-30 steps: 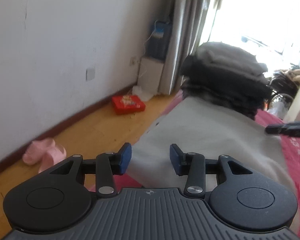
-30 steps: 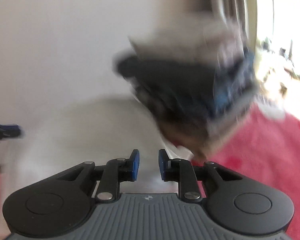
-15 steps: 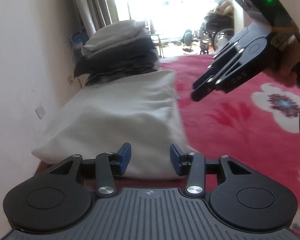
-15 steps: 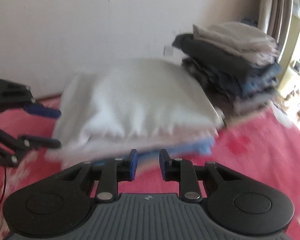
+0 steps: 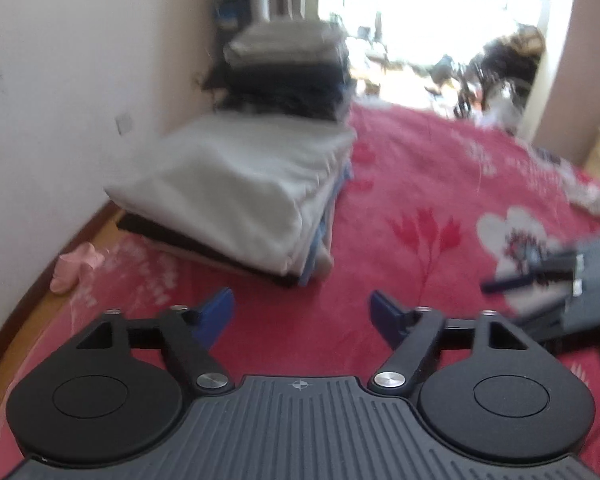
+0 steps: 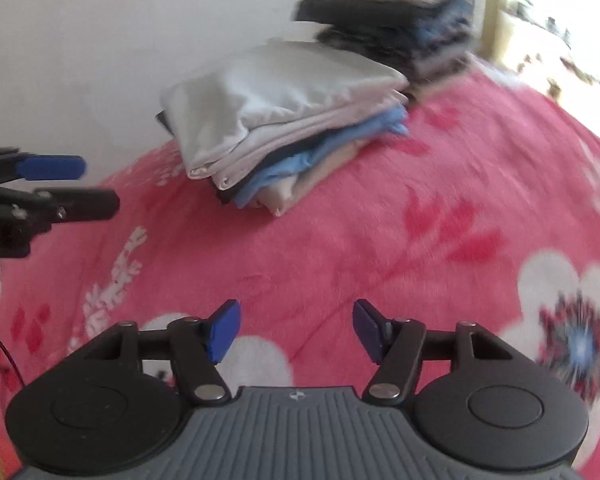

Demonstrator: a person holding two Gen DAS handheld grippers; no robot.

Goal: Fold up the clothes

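Clothes already folded sit in a stack (image 5: 240,200) at the centre left of the left wrist view and at the upper centre of the right wrist view (image 6: 292,120), a white piece on top with blue, beige and dark layers under it, resting on the red flowered blanket (image 5: 420,200) against the pale wall (image 5: 60,60). Behind it a taller dark pile (image 5: 288,76) stands toward the bright window. We see our left gripper (image 5: 302,314) with its jaws opening and only blanket between the blue pads; our right gripper (image 6: 296,330) is likewise opening, with nothing between its pads. Both are well apart from the stack, which lies ahead and to the upper left of the left gripper, and ahead and slightly upward of the right one. In the right wrist view the left gripper shows at the left edge, roughly level with the stack's near corner, so we judge the left hand the nearer of the two. The stack's long axis runs from lower left toward upper right in both views, one corner pointing toward us. No unfolded garment shows clearly; a pale, blurred scrap at the right edge of the left wrist view (image 5: 592,200) could be one, but we cannot tell.
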